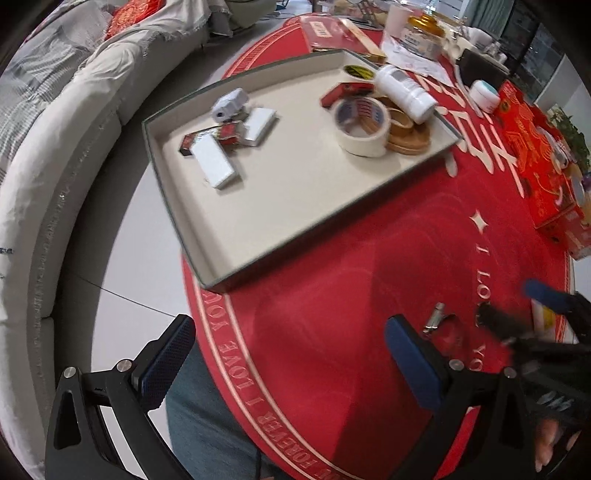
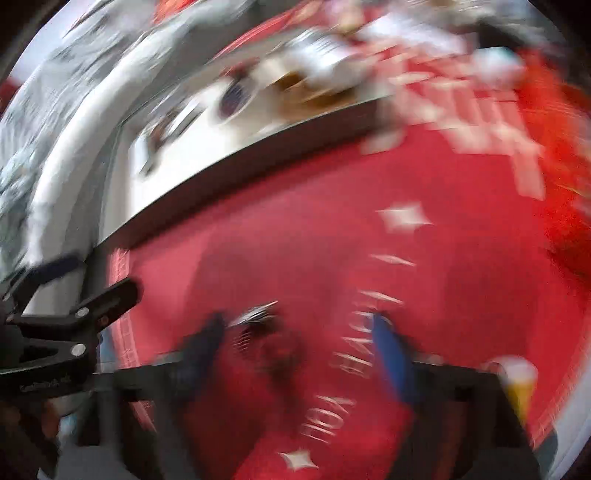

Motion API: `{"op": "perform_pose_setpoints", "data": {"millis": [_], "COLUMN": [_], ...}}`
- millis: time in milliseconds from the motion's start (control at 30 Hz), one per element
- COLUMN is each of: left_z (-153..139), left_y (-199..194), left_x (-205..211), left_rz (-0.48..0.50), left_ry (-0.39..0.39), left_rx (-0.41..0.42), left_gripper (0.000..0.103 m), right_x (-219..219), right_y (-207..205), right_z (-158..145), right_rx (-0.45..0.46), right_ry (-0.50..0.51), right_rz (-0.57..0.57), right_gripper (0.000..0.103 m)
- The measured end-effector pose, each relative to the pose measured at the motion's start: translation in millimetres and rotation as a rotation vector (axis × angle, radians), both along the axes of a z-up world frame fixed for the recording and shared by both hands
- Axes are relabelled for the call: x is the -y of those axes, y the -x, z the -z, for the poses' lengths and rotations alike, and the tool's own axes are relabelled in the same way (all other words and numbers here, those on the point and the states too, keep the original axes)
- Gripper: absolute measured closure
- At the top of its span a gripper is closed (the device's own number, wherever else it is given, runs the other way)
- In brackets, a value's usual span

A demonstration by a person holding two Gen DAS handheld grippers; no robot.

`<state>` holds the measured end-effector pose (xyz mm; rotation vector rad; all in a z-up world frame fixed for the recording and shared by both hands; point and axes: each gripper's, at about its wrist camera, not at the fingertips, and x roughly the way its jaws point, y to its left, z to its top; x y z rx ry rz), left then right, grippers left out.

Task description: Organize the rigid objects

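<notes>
A shallow cream tray (image 1: 295, 206) sits on the red round tablecloth (image 1: 332, 350). In it lie white and red small boxes (image 1: 218, 162), a white gadget (image 1: 229, 105), tape rolls (image 1: 364, 125) and a white bottle (image 1: 404, 92). A small metal clip (image 1: 436, 317) lies on the cloth near the front right. My left gripper (image 1: 288, 354) is open and empty above the table's near edge. My right gripper (image 2: 299, 343) is open just above the cloth with the metal clip (image 2: 255, 314) by its left finger; that view is badly blurred. The right gripper also shows in the left wrist view (image 1: 517, 314).
A grey sofa (image 1: 55, 166) curves along the left beyond the floor gap. Red boxes (image 1: 535, 155), a jar (image 1: 424, 33), a small white pot (image 1: 485, 96) and papers crowd the table's far and right sides. A yellow-white item (image 2: 521, 380) lies at the right edge.
</notes>
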<state>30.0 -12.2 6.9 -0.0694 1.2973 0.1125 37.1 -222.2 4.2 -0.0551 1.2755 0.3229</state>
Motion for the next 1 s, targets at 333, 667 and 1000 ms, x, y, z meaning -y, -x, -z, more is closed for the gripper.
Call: {"op": "perform_pose_setpoints", "data": {"millis": [333,667,1000], "left_z": [1.9,8.2,43.6], "left_y": [20.8,8.3,-0.1], "left_x": [67.0,95.0,119.6], "left_rz": [0.149,0.155,0.173], "left_ry": [-0.032,-0.023,-0.047], "left_rx": [0.037,0.055,-0.002], "left_gripper": [0.000,0.000,0.000], "right_x": [98.5,151.9,162.0], "right_y": [34.8,54.9,54.5], "right_z": [-26.5,7.0,20.2], "right_rx": [0.090,-0.040,-0.104], "right_ry": [0.071,-0.027,-0.074], "right_rz": [0.293,0.546,0.600], "right_gripper": [0.009,0.009,0.009]}}
